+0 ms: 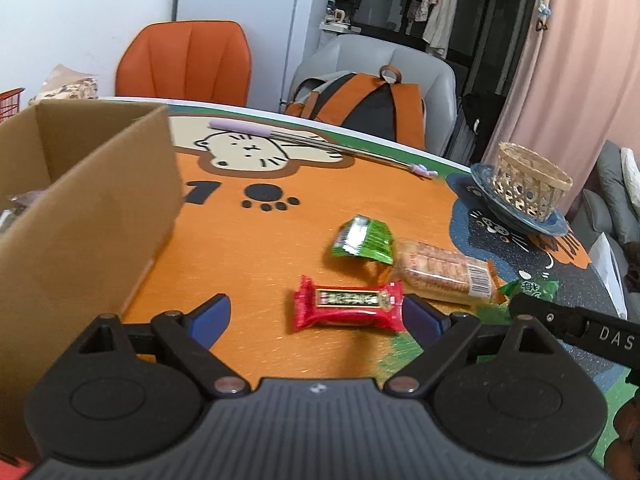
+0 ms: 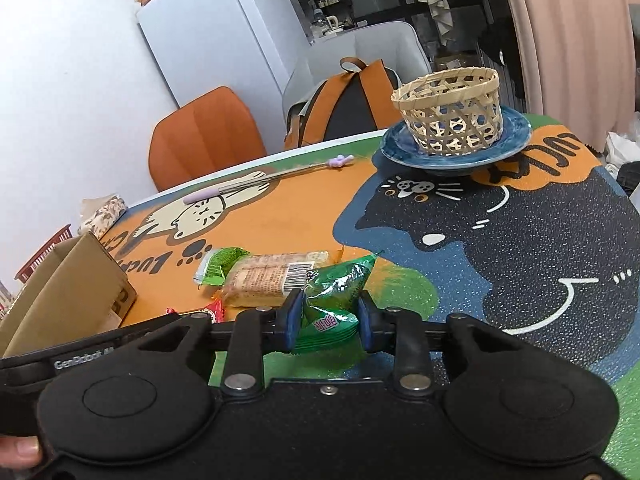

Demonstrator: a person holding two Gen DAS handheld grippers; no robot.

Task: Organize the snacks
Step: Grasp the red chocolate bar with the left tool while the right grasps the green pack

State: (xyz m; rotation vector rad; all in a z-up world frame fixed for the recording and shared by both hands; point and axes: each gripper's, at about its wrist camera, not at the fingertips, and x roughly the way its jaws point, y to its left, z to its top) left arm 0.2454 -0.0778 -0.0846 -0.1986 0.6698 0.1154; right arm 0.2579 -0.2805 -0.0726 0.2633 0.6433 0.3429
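Note:
My left gripper (image 1: 316,316) is open above the table, with a red snack pack (image 1: 347,303) lying between its blue fingertips, nearer the right one. Beyond it lie a green wrapper (image 1: 362,239) and a clear pack of biscuits (image 1: 444,271). A cardboard box (image 1: 80,200) stands open at the left. My right gripper (image 2: 329,318) is shut on a green snack bag (image 2: 338,292), just right of the biscuit pack (image 2: 268,276) and the green wrapper (image 2: 220,262). The right gripper's body shows in the left wrist view (image 1: 576,320).
A woven basket (image 2: 450,116) sits on a blue plate (image 2: 516,136) at the table's far right. A long purple-handled tool (image 2: 272,178) lies at the far edge. An orange chair (image 1: 188,64) and a grey chair with a backpack (image 1: 368,100) stand behind the table.

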